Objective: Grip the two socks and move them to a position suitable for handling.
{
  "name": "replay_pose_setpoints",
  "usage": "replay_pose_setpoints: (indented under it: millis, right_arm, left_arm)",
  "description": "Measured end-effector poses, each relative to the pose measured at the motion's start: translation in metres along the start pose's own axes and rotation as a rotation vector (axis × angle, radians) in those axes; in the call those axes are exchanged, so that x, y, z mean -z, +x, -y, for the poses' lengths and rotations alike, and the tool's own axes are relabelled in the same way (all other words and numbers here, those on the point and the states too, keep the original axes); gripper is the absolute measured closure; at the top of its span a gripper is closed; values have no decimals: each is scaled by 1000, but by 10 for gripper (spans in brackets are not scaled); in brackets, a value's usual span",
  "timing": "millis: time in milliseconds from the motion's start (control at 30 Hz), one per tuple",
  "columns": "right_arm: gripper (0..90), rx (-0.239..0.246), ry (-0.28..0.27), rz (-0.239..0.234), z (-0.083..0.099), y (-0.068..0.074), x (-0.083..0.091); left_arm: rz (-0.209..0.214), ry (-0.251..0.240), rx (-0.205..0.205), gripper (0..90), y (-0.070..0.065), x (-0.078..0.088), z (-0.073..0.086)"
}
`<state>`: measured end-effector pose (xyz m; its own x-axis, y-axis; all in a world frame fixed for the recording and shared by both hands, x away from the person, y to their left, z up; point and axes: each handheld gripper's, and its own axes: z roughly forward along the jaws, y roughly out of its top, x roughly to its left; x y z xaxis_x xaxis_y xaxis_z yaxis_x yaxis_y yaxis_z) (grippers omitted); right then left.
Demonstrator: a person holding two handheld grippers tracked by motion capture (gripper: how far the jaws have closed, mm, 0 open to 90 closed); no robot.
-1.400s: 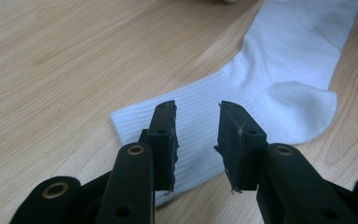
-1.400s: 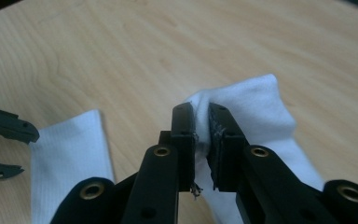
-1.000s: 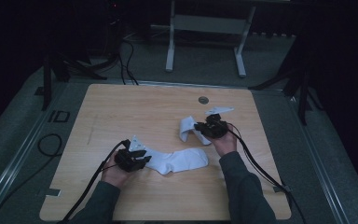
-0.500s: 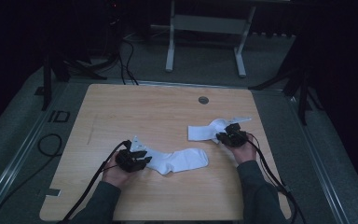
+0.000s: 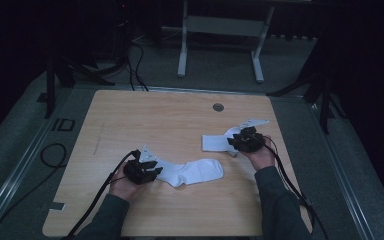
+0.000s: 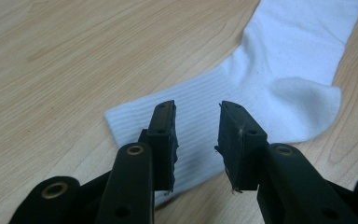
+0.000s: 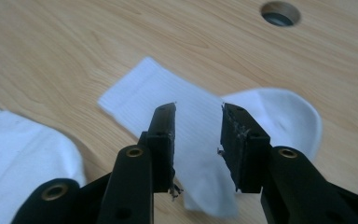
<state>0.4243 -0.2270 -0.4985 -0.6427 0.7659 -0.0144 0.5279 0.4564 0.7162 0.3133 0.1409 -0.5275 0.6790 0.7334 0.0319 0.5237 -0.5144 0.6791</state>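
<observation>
Wooden table (image 5: 130,125); sock (image 7: 200,135) under right gripper (image 7: 198,135)

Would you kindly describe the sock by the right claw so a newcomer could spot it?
Start at the round hole near the wooden table's far edge. Toward the person and slightly right lies a white sock, under the right claw. Unlike the longer sock by the left claw, it lies bunched.
</observation>
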Motion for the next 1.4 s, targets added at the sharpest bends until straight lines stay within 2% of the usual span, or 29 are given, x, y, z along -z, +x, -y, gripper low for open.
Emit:
replay_pose_setpoints:
  millis: [100,200,367,467,600,667,967,1400]
  right_arm:
    - [715,58,19,-9,-7,7,-6]
    - [769,90,45,-16,-11,13,-15]
    - [815,148,123,-24,-11,25,-40]
    - [838,168,177,-22,-9,30,-54]
    - [855,172,212,-24,-7,34,-65]
    - [855,168,206,-36,-8,36,-67]
    - [852,209,209,-78,-17,52,-75]
    - [840,260,201,-174,-36,85,-95]
  left_arm:
    - [-2,-1,-1,667,0,0,0]
    - [-2,1,-2,666,0,0,0]
    - [-5,-3,-1,667,1,1,0]
    - [-5,-4,1,666,2,2,0]
    - [-8,-5,7,667,3,2,1]
    - [-8,-6,8,667,4,3,1]
    - [-9,-7,10,667,4,3,1]
    - [-13,-10,17,667,7,4,2]
